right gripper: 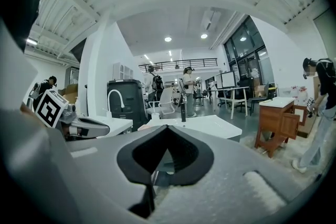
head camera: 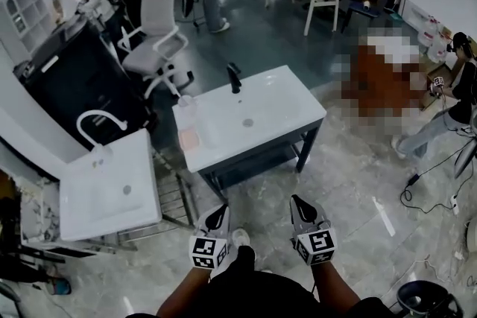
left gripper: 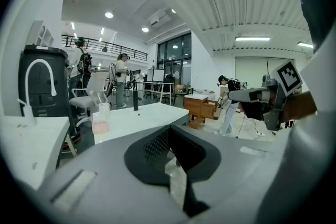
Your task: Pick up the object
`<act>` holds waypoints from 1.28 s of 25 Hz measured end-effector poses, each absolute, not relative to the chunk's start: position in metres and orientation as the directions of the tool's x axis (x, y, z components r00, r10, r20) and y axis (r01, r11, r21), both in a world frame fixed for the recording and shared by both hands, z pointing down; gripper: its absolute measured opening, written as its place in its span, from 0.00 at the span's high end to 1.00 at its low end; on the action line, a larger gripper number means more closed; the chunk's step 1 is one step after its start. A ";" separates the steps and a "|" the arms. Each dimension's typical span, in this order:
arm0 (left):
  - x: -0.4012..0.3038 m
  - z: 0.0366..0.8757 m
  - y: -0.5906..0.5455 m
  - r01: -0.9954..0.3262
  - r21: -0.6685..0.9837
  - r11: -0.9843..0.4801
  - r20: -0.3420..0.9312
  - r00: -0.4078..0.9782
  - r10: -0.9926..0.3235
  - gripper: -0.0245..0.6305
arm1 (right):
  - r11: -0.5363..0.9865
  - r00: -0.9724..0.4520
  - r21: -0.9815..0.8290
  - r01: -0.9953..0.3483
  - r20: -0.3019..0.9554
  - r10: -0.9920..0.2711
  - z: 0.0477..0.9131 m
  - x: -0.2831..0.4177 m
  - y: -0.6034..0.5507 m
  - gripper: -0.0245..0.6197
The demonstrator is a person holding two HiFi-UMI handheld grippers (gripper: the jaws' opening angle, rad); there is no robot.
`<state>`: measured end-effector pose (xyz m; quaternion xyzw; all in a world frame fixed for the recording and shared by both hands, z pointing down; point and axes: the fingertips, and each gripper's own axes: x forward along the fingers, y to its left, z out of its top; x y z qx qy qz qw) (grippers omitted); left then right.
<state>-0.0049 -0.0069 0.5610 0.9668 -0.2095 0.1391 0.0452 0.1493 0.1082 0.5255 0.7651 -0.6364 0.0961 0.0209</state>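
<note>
A white sink table (head camera: 279, 112) with a black tap (head camera: 234, 77) stands ahead of me on the floor. At its left edge are a clear cup (head camera: 186, 106) and a pale pink thing (head camera: 188, 138); both also show in the left gripper view, cup (left gripper: 103, 108) above the pink thing (left gripper: 100, 126). My left gripper (head camera: 220, 209) and right gripper (head camera: 297, 199) hang side by side short of the table, well apart from it. Each has its jaws together with nothing between them, as the left gripper view (left gripper: 169, 128) and right gripper view (right gripper: 167, 128) show.
A second white sink unit (head camera: 141, 160) with a white tap (head camera: 97, 119) stands to the left, a black cabinet (head camera: 82, 86) and a white office chair (head camera: 160, 33) behind it. A person (head camera: 447, 115) stands at the right, with cables (head camera: 425, 190) on the floor. More people and desks are at the back.
</note>
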 end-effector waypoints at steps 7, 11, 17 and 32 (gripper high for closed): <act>0.003 0.562 -0.081 -0.459 0.034 -0.888 0.294 0.854 -0.430 0.93 | -0.132 0.119 -0.061 -0.989 0.181 -0.976 0.519 0.152 0.027 0.96; 0.008 0.559 -0.125 -0.477 0.052 -0.878 0.295 0.847 -0.442 0.93 | -0.085 0.066 -0.085 -0.993 0.202 -0.977 0.515 0.146 -0.022 0.96; 0.007 0.557 -0.182 -0.499 0.054 -0.865 0.273 0.840 -0.468 0.93 | -0.030 0.017 -0.071 -0.997 0.175 -0.984 0.509 0.136 -0.089 0.96; -0.014 0.563 -0.266 -0.612 0.067 -0.788 0.273 0.771 -0.575 0.93 | 0.045 -0.064 -0.097 -0.994 0.198 -0.978 0.511 0.151 -0.175 0.96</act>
